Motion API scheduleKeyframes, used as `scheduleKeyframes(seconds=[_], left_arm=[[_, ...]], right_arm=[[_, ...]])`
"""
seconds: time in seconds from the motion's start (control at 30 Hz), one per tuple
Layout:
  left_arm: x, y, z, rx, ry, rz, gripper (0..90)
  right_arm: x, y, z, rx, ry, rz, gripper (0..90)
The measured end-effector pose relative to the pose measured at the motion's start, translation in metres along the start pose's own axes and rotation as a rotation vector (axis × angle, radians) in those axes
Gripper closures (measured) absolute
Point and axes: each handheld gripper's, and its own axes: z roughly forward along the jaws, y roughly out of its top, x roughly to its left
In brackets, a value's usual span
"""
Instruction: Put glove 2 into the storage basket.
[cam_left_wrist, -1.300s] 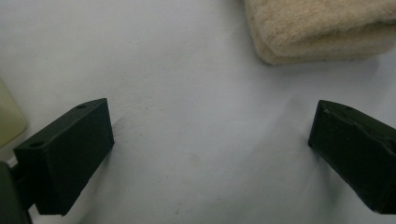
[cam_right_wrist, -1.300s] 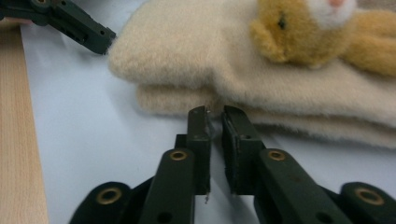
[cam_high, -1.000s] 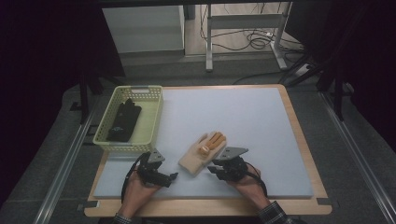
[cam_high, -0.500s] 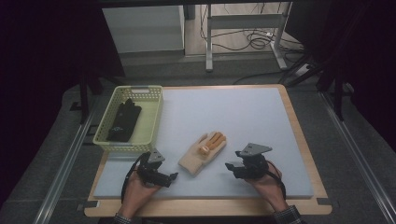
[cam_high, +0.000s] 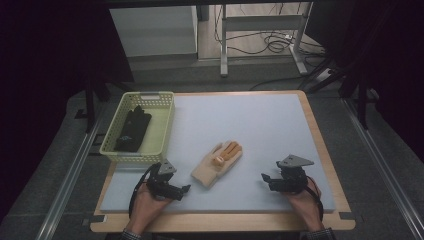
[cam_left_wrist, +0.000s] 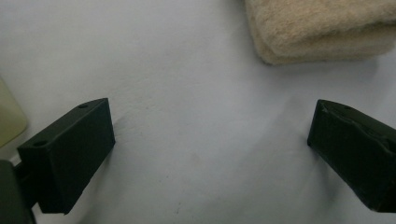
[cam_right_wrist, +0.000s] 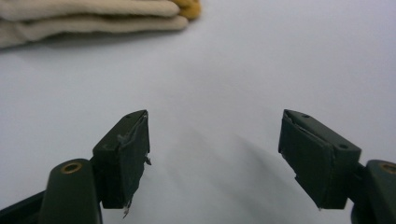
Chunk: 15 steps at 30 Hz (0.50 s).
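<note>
We have just let go of the beige glove (cam_high: 216, 164): a second ago our right gripper (cam_high: 270, 180) sat against its near edge, and now it has pulled off sideways, well apart from it, its jaws having just been opening with nothing between them. We judge that the glove has been set where we wanted it, and the step of laying it down looks done.

Our left gripper (cam_high: 184, 189) has kept its place, released too, jaws spread wide over bare desk (cam_high: 260, 130). The glove lies just ahead of it and to its right, with its cuff (cam_left_wrist: 322, 32) nearest.

The glove is flat, thick and fuzzy, cream at the cuff and palm, with orange fingertips pointing away from us. Beyond the left gripper, a yellow basket (cam_high: 159, 135) holds a black glove (cam_high: 132, 128).
</note>
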Motion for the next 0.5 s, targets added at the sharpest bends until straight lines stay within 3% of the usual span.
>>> scheduleKeyframes(seconds=[0.2, 0.5], left_arm=[[0.0001, 0.0001, 0.0, 0.0, 0.0, -0.001, 1.1], [0.0002, 0.0002, -0.0001, 0.0, -0.001, -0.001, 1.0]], right_arm=[[-0.0101, -0.0073, 0.0063, 0.053, -0.007, 0.022, 18.6], [-0.0084, -0.0075, 0.0071, 0.06, -0.015, 0.013, 16.0]])
